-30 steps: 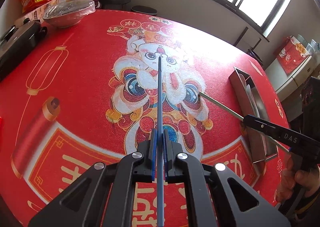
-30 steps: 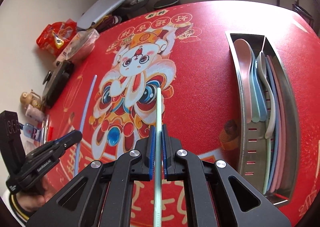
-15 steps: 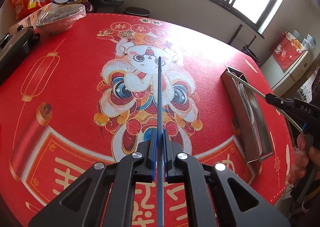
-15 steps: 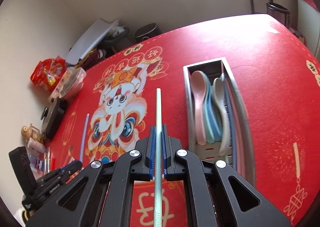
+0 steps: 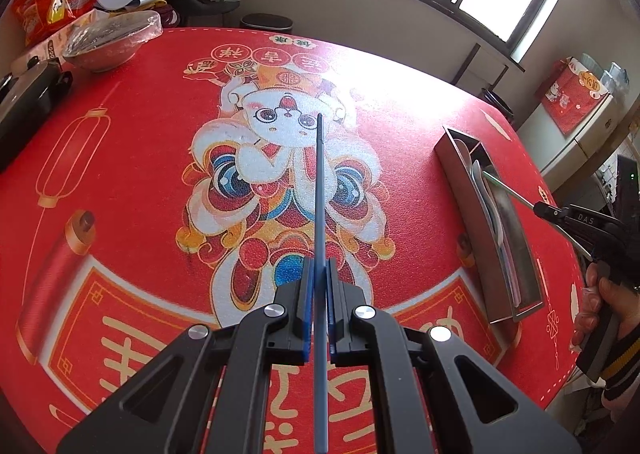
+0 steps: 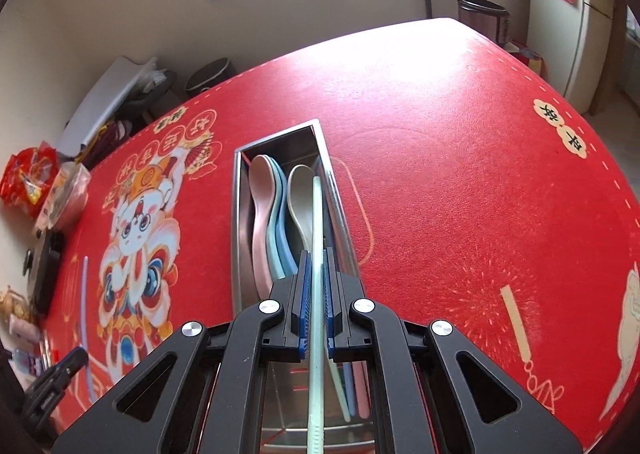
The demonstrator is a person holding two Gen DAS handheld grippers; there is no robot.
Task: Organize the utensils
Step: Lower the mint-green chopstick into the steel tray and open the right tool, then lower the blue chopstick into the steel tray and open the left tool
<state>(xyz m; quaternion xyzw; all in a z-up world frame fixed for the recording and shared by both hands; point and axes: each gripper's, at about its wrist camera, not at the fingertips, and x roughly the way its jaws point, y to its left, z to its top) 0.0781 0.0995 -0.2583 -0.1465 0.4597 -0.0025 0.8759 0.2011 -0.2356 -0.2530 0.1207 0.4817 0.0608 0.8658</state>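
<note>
- Left gripper (image 5: 316,274): fingers pinched tight on a dark blue chopstick (image 5: 319,190), which sticks straight out ahead over the cartoon print in the middle of the red tabletop (image 5: 132,158).
- Right gripper (image 6: 316,270): fingers clamped on a pale green chopstick (image 6: 317,222), poised above the metal tray (image 6: 238,214), its tip over the right-hand section, beside the beige spoon (image 6: 300,190).
- In the tray's left section, pink and blue spoons (image 6: 260,190) lie stacked lengthwise; more chopsticks sit along its right wall.
- Right of the tray the tabletop is wide open up to its edge.
- Clutter crowds the far left edge: a covered bowl (image 5: 108,42), snack bags (image 5: 48,6), a black case (image 5: 28,102).
</note>
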